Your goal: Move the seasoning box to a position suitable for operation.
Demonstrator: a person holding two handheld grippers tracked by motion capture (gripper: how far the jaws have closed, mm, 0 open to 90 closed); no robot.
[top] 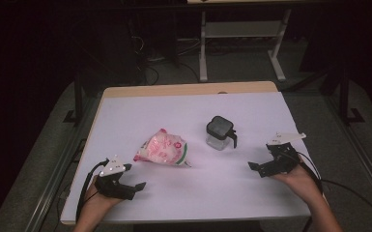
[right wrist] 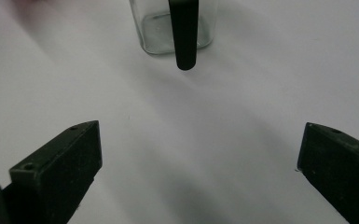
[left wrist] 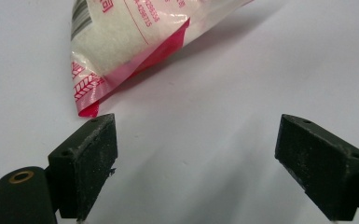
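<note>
At the near edge of the table [top: 125,104], the person's two forearms come in, each hand carrying a gripper over the white surface. The left gripper [top: 137,186] sits at the near left, its jaws spread wide with nothing between them; in the left gripper view [left wrist: 193,154] only bare white table lies between the two black pads. The right gripper [top: 254,168] sits at the near right, a little farther in, its jaws likewise wide apart and holding nothing; the right gripper view [right wrist: 198,168] shows blank table between them.

Just beyond the left gripper lies a plastic bag [top: 163,149], left of the table's middle. It is a soft, slumped pouch, clear in part, with pink and red print over a white, grainy filling. In the left gripper view the bag [left wrist: 126,42] has a red sealed corner with a herringbone pattern, a barcode near its upper edge and lines of small red lettering; that corner ends just beyond the tip of the jaw at the left of that view, not touching it.

Farther in and to the right of the bag, well apart from it, stands a small clear jar [top: 219,134], square-sided and upright, with a dark lid. A black handle hangs down its near side. In the right gripper view the jar [right wrist: 156,28] stands straight ahead of the open jaws, well clear of them, its glass base seemingly empty.
</note>
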